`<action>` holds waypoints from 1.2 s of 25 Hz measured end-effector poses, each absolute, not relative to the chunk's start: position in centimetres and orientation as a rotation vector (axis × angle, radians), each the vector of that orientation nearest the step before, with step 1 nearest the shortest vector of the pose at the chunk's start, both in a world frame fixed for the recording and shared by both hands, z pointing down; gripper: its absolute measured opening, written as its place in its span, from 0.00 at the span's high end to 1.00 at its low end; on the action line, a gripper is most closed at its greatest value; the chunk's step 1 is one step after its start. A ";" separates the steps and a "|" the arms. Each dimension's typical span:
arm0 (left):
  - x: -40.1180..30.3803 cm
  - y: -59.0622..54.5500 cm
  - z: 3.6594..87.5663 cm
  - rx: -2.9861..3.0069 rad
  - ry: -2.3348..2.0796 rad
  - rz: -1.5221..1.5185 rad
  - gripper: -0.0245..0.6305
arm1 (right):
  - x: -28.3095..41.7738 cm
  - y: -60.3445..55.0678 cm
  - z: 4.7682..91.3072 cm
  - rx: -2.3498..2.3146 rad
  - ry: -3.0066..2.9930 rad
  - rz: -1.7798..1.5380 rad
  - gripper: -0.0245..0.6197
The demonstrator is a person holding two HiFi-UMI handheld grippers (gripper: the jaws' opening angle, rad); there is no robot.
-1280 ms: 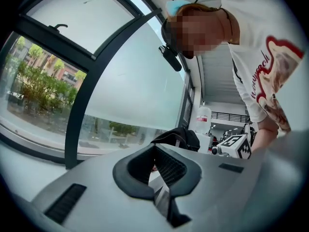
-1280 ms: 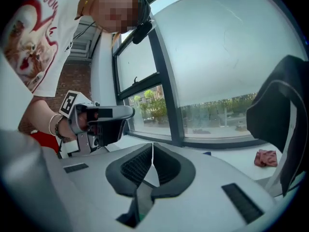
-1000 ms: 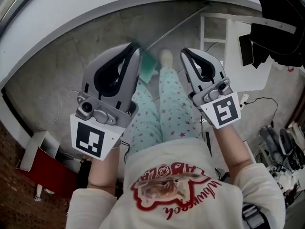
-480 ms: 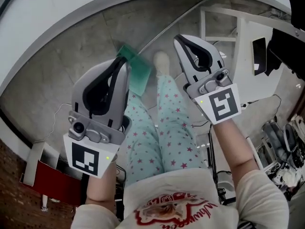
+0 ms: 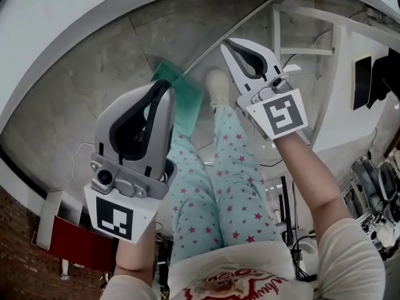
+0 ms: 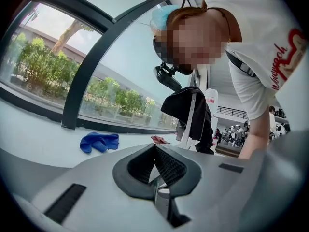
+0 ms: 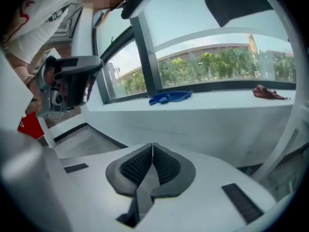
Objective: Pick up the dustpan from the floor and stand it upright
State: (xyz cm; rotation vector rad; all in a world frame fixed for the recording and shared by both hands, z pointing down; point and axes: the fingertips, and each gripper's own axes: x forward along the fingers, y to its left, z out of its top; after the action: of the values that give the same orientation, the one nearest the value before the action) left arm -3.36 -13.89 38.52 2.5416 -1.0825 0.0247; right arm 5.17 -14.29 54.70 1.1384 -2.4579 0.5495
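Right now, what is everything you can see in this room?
dustpan: one, green with a long metal handle, lying on the grey floor
blue cloth: one, blue, on the white window ledge
red cloth: one, dark red, same ledge
red box: one, red, floor at lower left
black garment: one, black, hanging
legs: two, pale green star-print trousers
left tool: one, grey, shut, empty
right tool: one, grey, shut, empty
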 end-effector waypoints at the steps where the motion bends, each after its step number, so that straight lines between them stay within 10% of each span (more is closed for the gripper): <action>1: -3.4 -13.8 39.0 2.539 -1.080 0.027 0.96 | 5.8 -14.1 56.5 1.163 -2.402 0.584 0.92; 15: -2.8 -10.9 46.6 2.473 -1.039 0.058 0.96 | 12.8 -11.0 76.8 1.518 -1.938 1.167 0.91; 17: -2.6 -10.6 47.2 2.463 -1.039 0.053 0.96 | 12.7 -10.7 78.5 1.454 -1.924 1.165 0.77; 30: -3.9 -9.0 51.3 2.428 -1.040 0.078 0.96 | 14.0 -9.9 87.1 1.547 -1.654 1.477 0.68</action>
State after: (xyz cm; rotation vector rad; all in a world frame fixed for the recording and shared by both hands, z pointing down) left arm -3.94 -9.04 51.31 2.4276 -1.0399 0.0776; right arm 13.99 -9.87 87.07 1.5475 -1.6541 1.4773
